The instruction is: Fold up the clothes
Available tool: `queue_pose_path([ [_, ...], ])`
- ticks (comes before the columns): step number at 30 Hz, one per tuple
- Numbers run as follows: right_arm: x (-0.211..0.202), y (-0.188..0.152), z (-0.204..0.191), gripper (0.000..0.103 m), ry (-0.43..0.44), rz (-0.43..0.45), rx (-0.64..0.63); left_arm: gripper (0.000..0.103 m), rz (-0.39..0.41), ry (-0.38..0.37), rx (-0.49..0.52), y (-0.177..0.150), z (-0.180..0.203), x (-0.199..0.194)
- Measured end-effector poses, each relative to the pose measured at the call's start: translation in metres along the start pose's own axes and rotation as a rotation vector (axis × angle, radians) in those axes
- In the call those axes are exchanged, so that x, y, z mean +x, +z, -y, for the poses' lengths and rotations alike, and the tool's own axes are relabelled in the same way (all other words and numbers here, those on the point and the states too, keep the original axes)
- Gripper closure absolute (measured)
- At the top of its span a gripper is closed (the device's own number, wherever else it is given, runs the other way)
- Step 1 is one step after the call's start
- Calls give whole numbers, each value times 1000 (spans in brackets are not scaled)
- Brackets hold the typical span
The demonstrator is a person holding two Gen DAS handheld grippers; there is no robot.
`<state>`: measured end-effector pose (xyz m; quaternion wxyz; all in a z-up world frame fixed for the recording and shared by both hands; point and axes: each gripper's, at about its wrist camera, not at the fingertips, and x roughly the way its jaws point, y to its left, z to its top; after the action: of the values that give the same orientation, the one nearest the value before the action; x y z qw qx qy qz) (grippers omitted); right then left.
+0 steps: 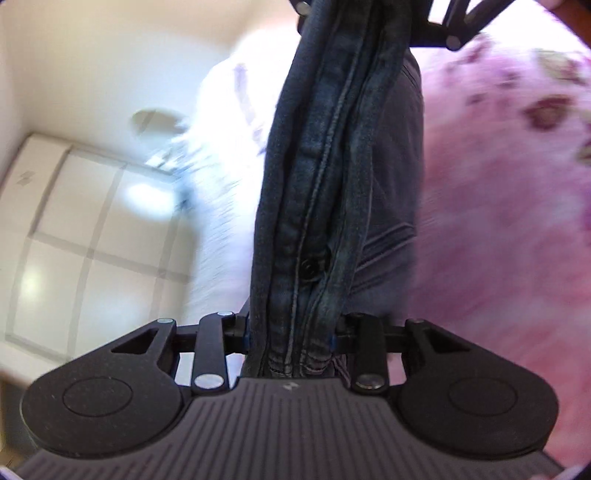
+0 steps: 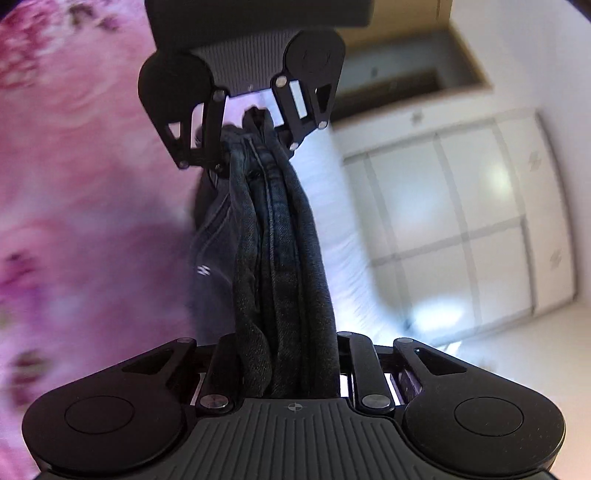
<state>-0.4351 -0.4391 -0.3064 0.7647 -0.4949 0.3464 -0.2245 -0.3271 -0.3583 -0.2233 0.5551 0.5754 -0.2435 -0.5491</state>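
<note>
Left wrist view shows the left gripper [image 1: 290,339] pinching a bunched band of dark denim jeans [image 1: 332,177], which run straight ahead from its jaws to the right gripper [image 1: 373,26] at the top edge. In the right wrist view the right gripper [image 2: 286,365] likewise clamps the jeans [image 2: 280,240], and the left gripper [image 2: 243,147] faces it from the far end.

The jeans hang stretched between the two tools, above a pink floral bedspread [image 1: 498,221], long axis along both tools' pointing lines. My judgement: this is the lift-and-straighten step before a fold; next calls for lowering the cloth flat and bringing one end over the other.
</note>
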Motion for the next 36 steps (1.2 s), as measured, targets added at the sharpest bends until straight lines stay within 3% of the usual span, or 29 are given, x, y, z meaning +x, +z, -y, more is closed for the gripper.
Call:
queue_pose_path([
  [4,-5,23,16,85,-76,197,-55,72,-136,124,29,-24,-11,-44],
  [7,-24,24,-17,85,-41,353,-91,67,-202,85,-9,-44,32,-81],
  [8,-29,21,-36,84,6,382,-96,63,-215,49,-15,-50,55,-88],
  [12,-48,10,-96,79,165,340,-103,58,-289,-176,-62,-67,148,-103],
  [13,-53,8,-109,78,195,319,-102,58,-300,-166,-37,-68,171,-108],
  [15,-65,3,-135,76,256,277,-100,58,-279,-76,44,-70,196,-124],
  [20,-105,-20,-134,57,292,177,13,53,-267,-92,-118,-83,176,-160],
  [27,-128,-70,-102,56,211,-46,215,55,-390,-80,-350,-125,124,-199],
  [30,-125,-79,-69,56,196,-71,425,57,-396,-91,-507,-151,90,-199],
  [32,-116,-78,-46,56,223,-57,583,58,-355,-130,-641,-141,56,-169],
  [34,-102,-72,-28,56,263,-37,720,66,-313,-170,-774,-132,23,-140],
  [36,-82,-63,-13,56,311,-28,841,76,-288,-217,-895,-144,9,-122],
])
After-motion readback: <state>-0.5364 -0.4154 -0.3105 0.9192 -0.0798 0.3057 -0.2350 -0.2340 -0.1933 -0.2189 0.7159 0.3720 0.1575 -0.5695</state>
